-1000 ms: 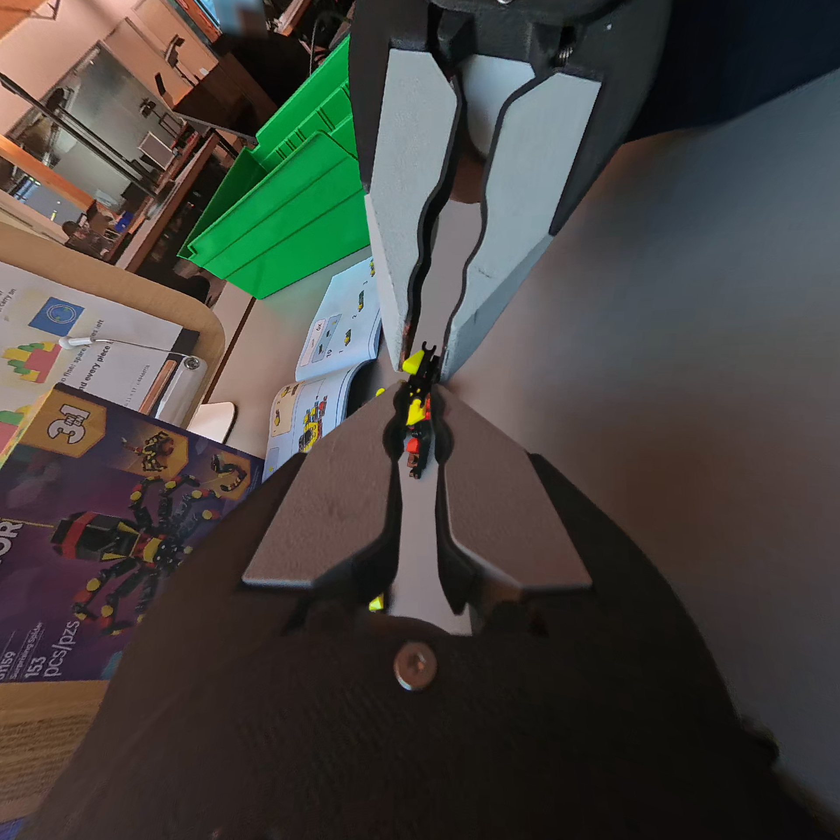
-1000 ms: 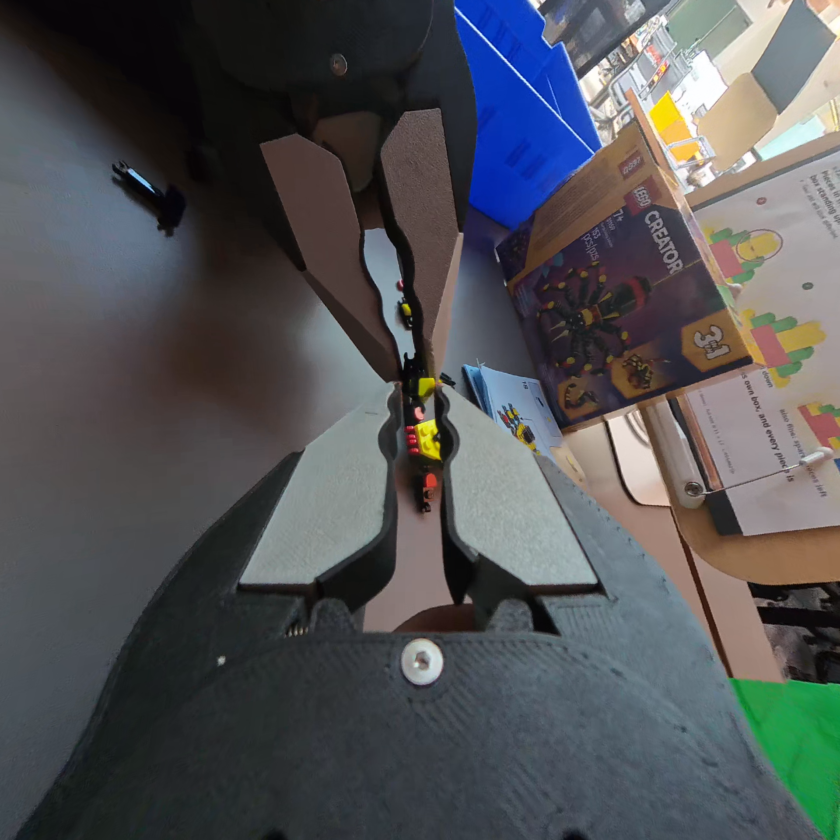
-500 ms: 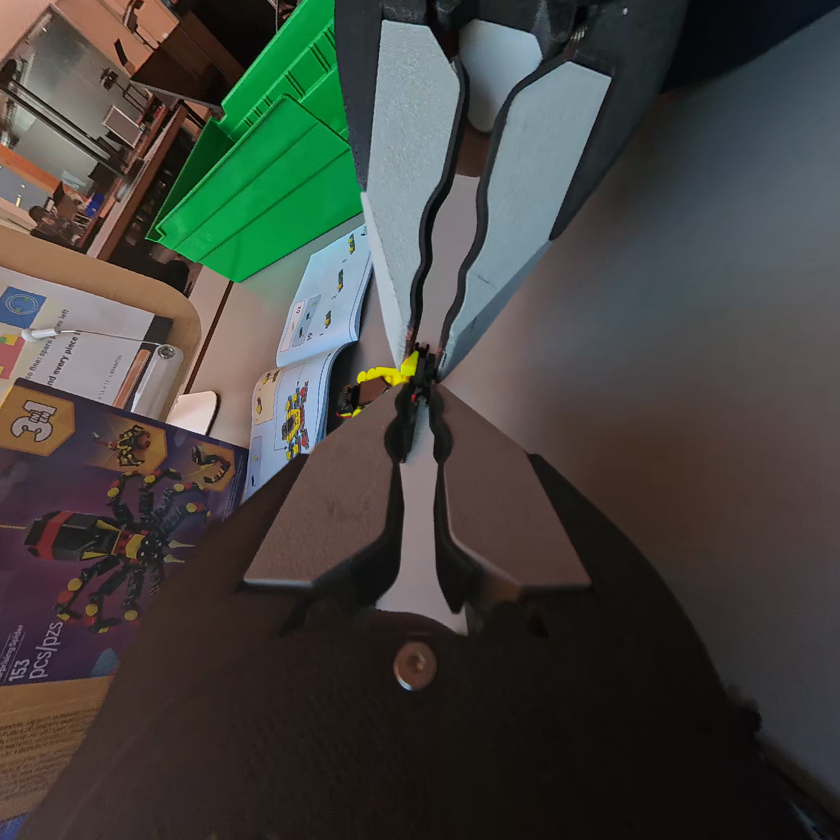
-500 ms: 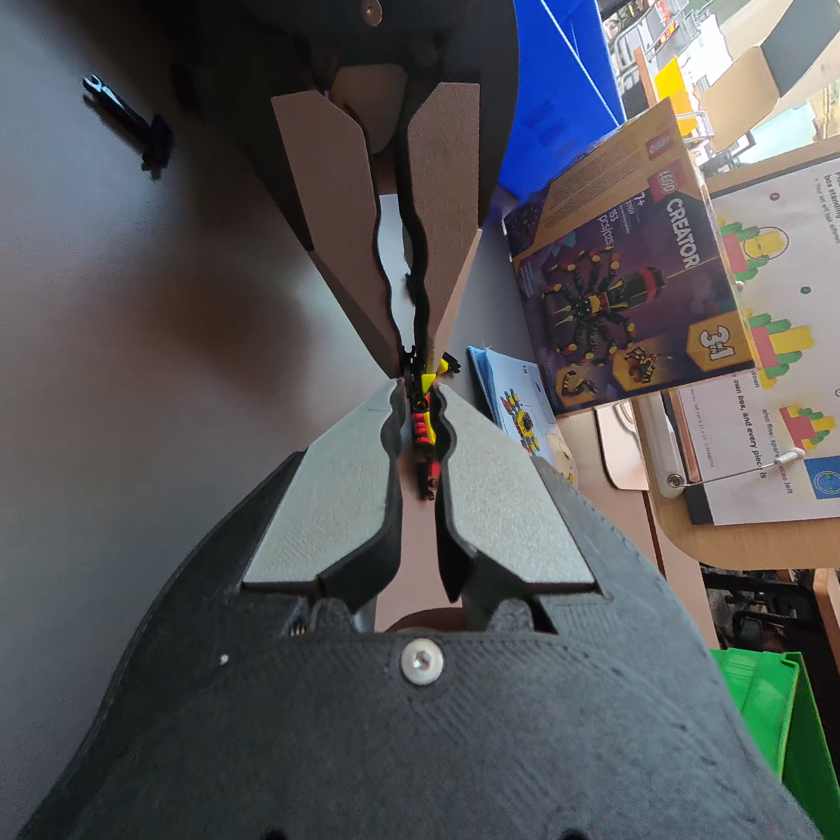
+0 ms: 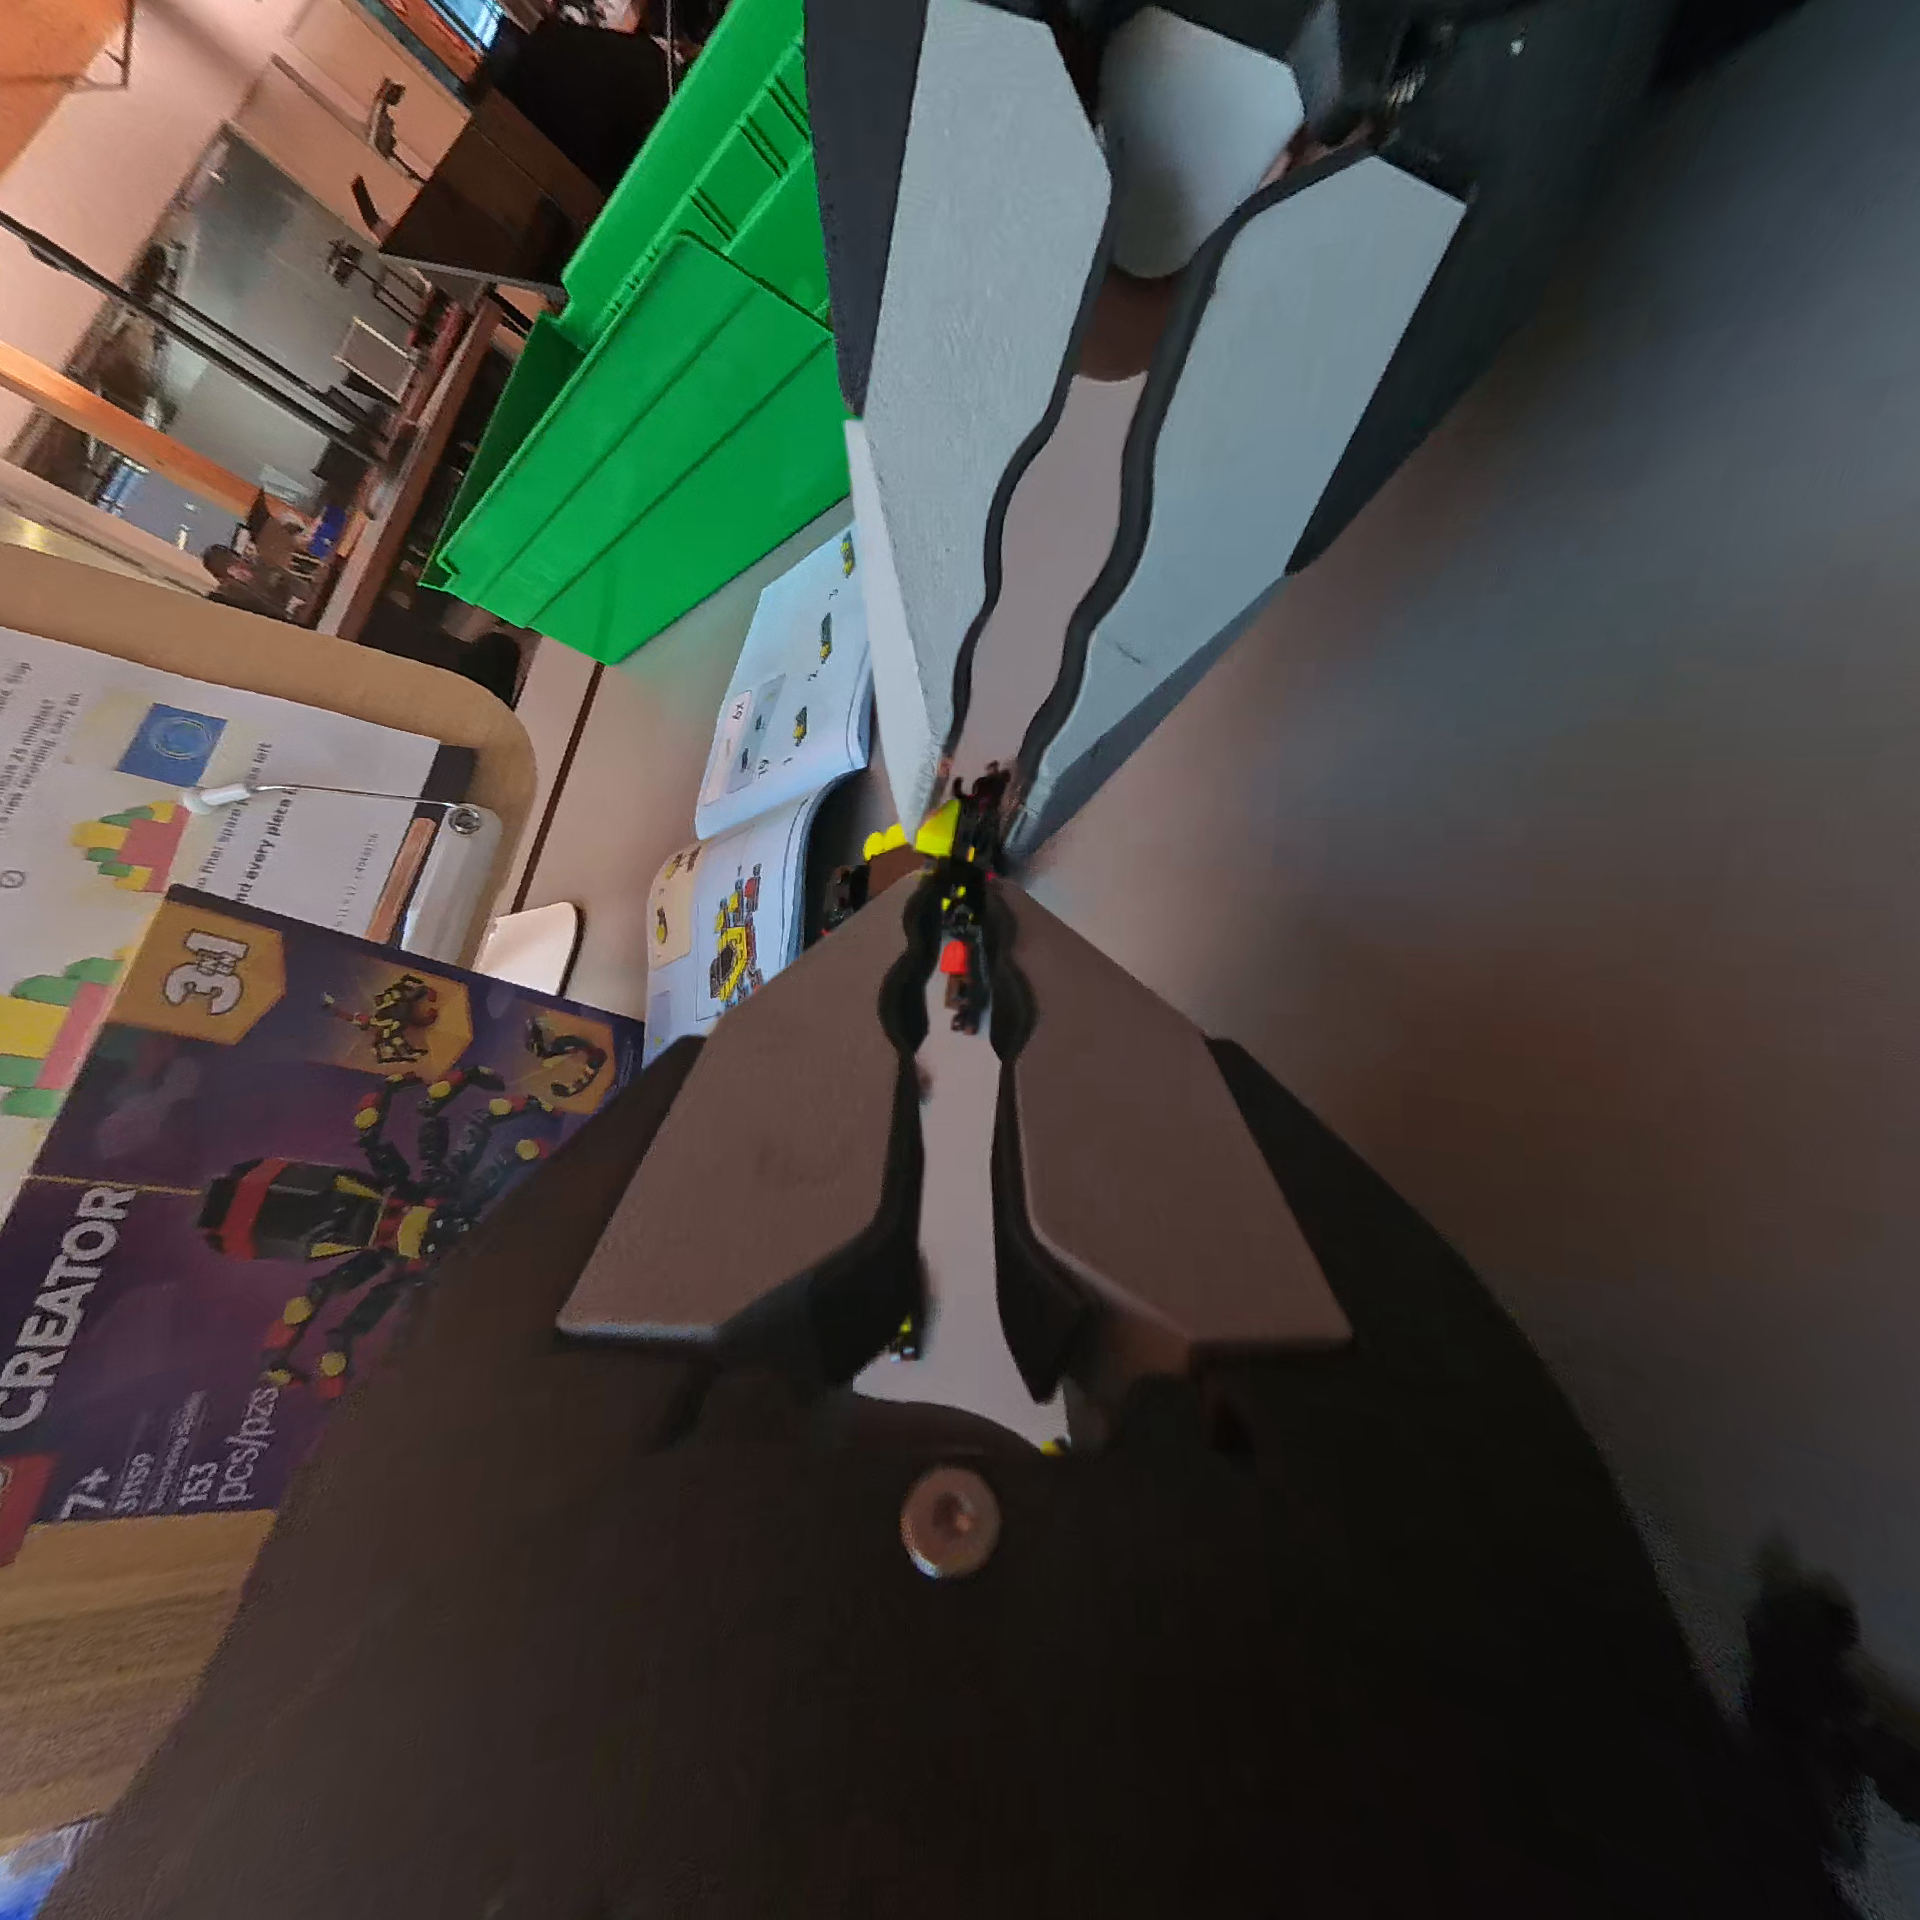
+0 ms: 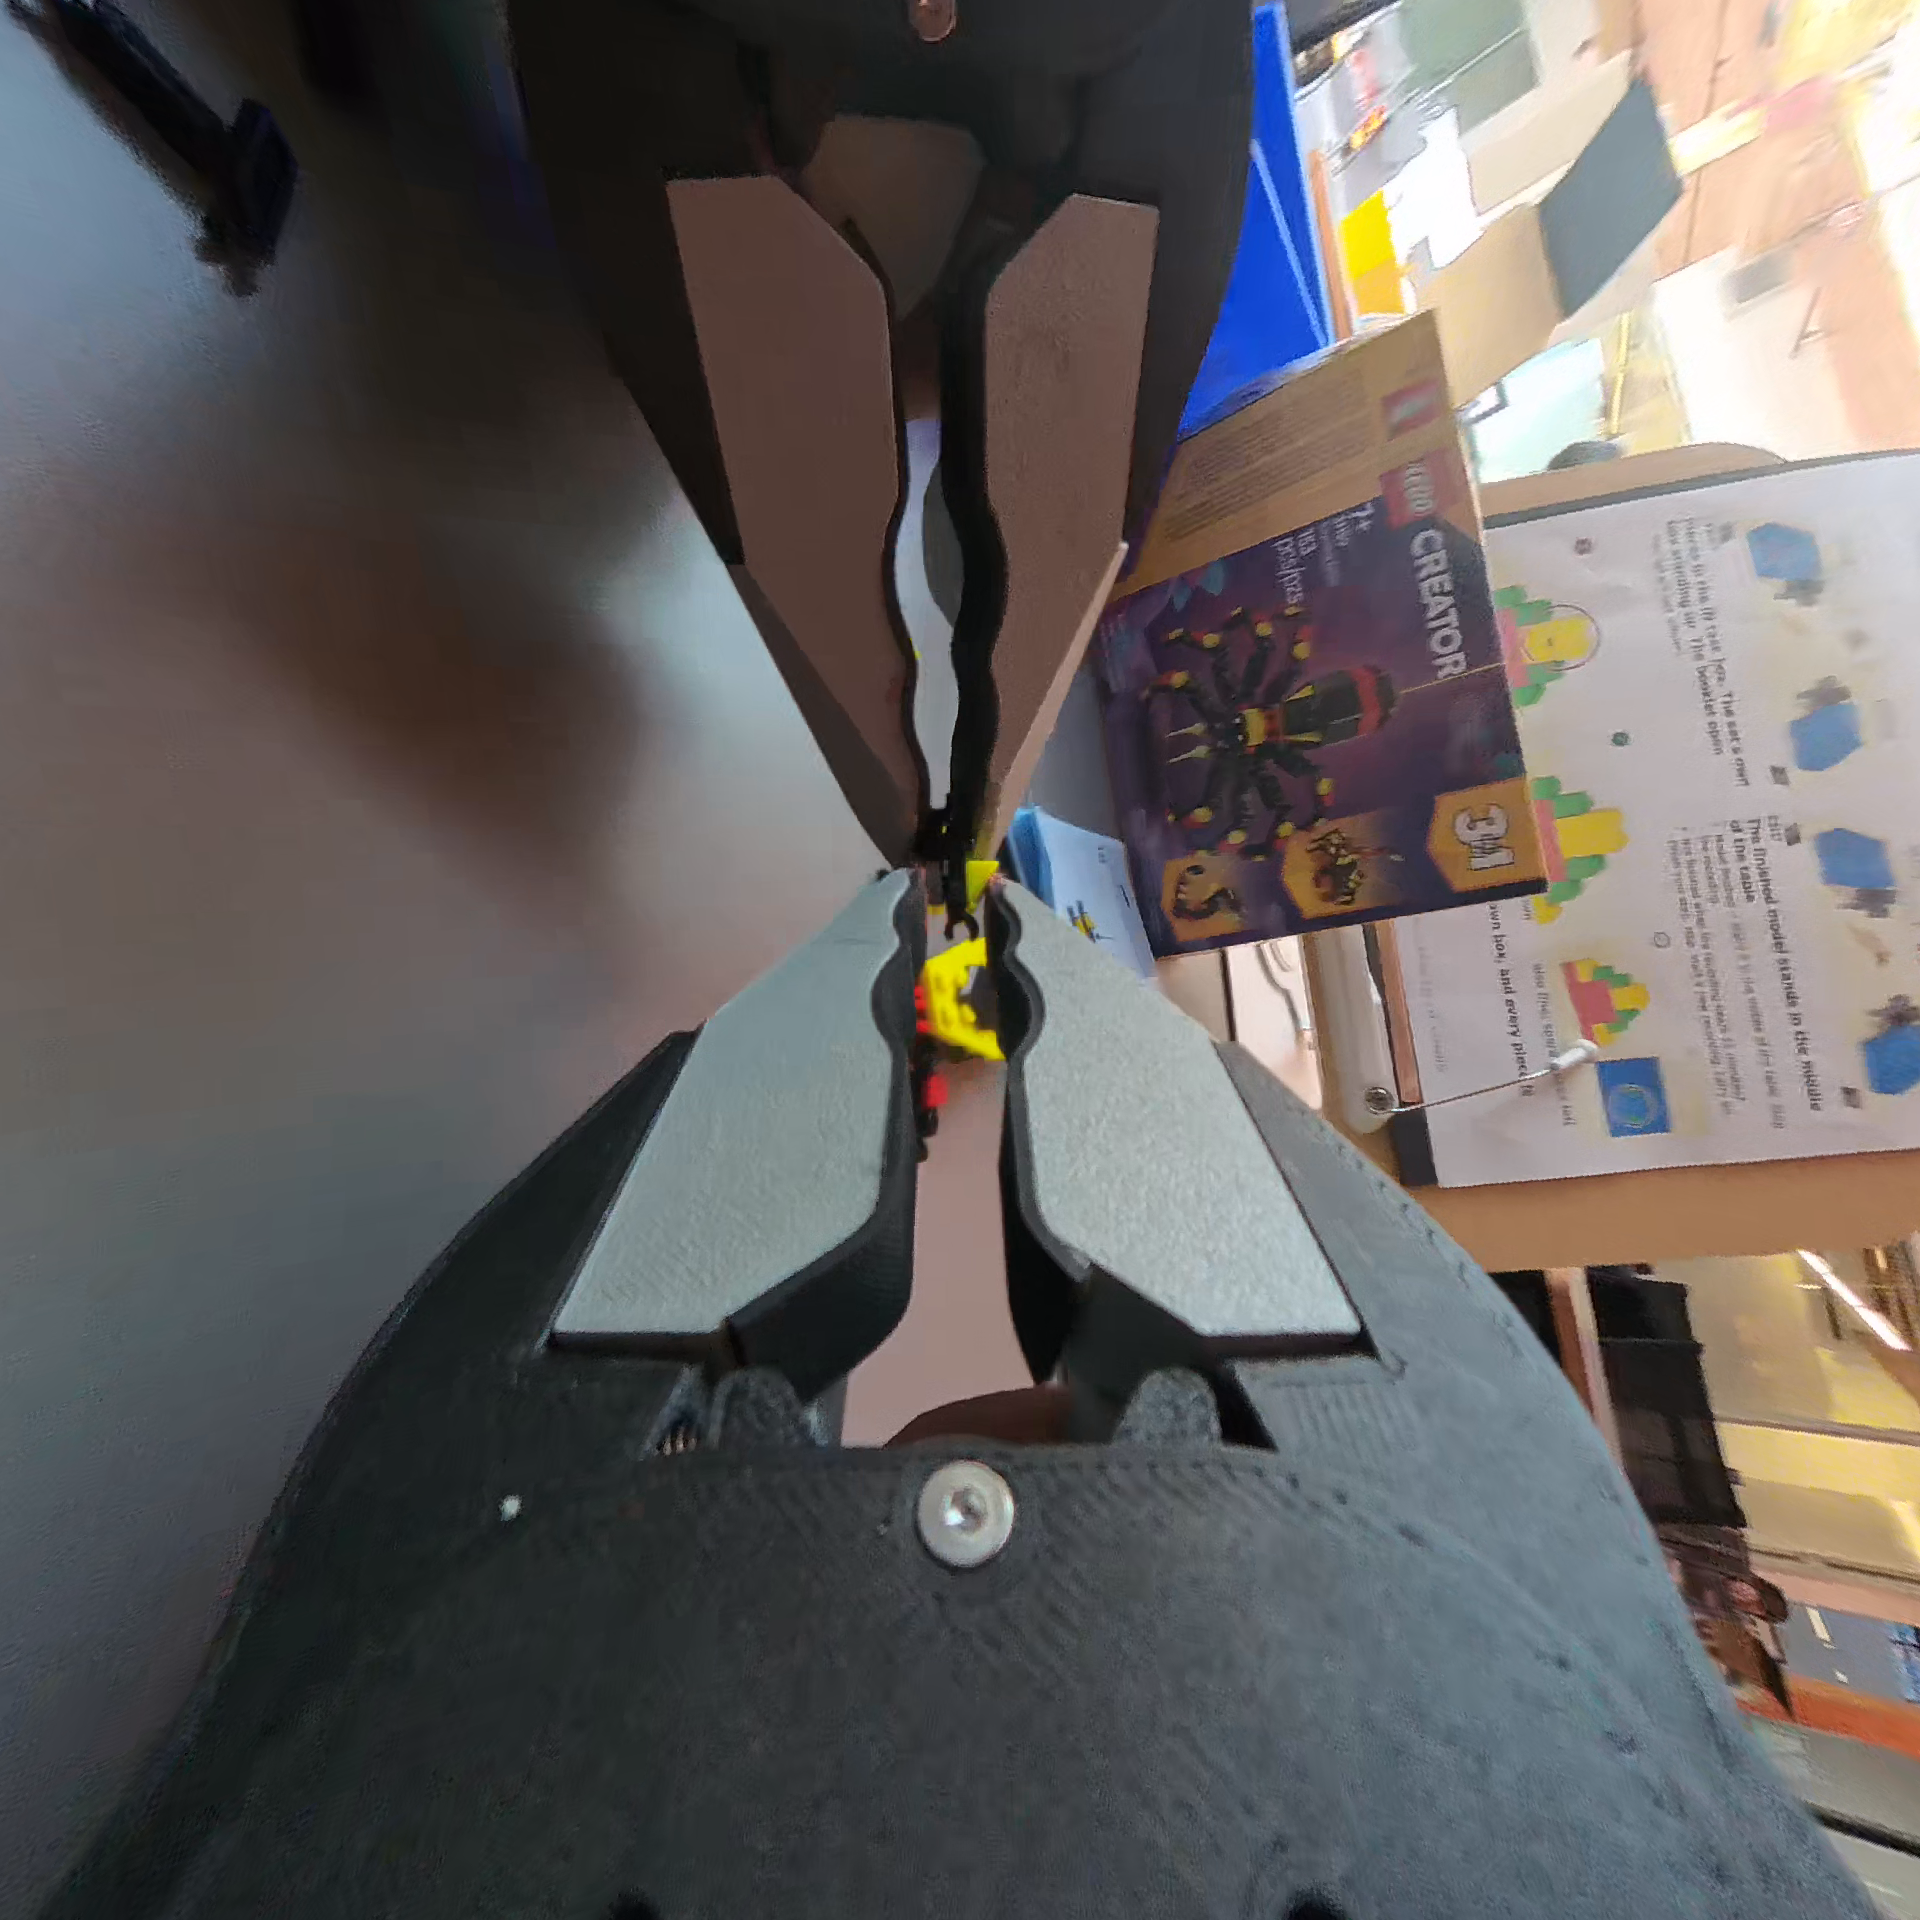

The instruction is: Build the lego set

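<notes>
Both grippers meet tip to tip above the dark table. In the left wrist view my left gripper [image 5: 958,896], with brown pads, is shut on a small black, red and yellow lego piece [image 5: 961,951]. The right gripper [image 5: 977,805] comes in from above, with a yellow cone [image 5: 940,831] at its tips. In the right wrist view my right gripper [image 6: 953,883], with grey pads, is shut on a yellow, black and red lego assembly [image 6: 956,1003]. The left gripper [image 6: 951,836] meets it from above. The two lego parts touch at the tips; the joint itself is hidden.
The purple lego box [image 5: 291,1195] [image 6: 1320,727] stands by a clipboard sheet [image 5: 260,790] [image 6: 1662,831]. The open instruction booklet [image 5: 779,727] lies under the grippers, with loose pieces [image 5: 862,873] beside it. Green bins [image 5: 665,416] and a blue bin [image 6: 1278,260] stand behind. A black piece [image 6: 218,177] lies on the table. My left and right fingertips are right by each other.
Both grippers stayed shut and tip to tip while tilting together. The assembly in the right gripper turned, so its broad yellow face shows now.
</notes>
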Tool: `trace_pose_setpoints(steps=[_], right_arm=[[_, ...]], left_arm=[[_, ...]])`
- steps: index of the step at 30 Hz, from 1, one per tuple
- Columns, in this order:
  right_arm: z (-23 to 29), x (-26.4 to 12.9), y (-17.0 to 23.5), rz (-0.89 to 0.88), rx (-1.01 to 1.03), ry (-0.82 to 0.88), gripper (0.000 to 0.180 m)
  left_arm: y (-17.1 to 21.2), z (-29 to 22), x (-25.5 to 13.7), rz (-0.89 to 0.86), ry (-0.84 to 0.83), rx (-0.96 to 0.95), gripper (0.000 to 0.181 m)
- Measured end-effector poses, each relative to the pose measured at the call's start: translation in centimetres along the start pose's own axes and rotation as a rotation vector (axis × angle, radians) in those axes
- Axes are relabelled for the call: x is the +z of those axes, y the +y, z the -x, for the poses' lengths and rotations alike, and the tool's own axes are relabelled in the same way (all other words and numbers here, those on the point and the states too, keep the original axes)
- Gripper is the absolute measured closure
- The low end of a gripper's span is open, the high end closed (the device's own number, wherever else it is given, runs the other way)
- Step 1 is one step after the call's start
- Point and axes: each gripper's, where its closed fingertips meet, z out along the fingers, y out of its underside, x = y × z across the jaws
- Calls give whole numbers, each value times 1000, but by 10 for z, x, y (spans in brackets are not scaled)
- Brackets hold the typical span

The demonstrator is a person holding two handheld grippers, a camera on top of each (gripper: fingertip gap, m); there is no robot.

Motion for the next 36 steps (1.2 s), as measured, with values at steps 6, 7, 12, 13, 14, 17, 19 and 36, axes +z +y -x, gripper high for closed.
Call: trace_pose_setpoints(steps=[6, 7, 12, 13, 14, 17, 19, 36], right_arm=[[5, 5, 1, -11, -64, 31, 165], [4, 6, 1, -5, -71, 42, 160], [7, 6, 0, -22, -64, 22, 164], [7, 6, 0, -23, -71, 22, 165], [8, 6, 0, -20, -82, 27, 165], [6, 7, 1, -15, -90, 41, 167], [4, 5, 1, -25, -58, 37, 167], [6, 8, 5, 11, -45, 7, 165]], left_arm=[[8, -6, 2, 48, 27, 49, 176], [10, -7, 2, 54, 30, 55, 176], [7, -6, 0, 41, 27, 59, 176], [7, -6, 0, 41, 30, 55, 177], [8, -6, 0, 43, 32, 49, 176], [9, -5, 2, 45, 28, 28, 176], [7, -4, 1, 32, 30, 3, 176], [2, -5, 2, 7, 8, 42, 175]])
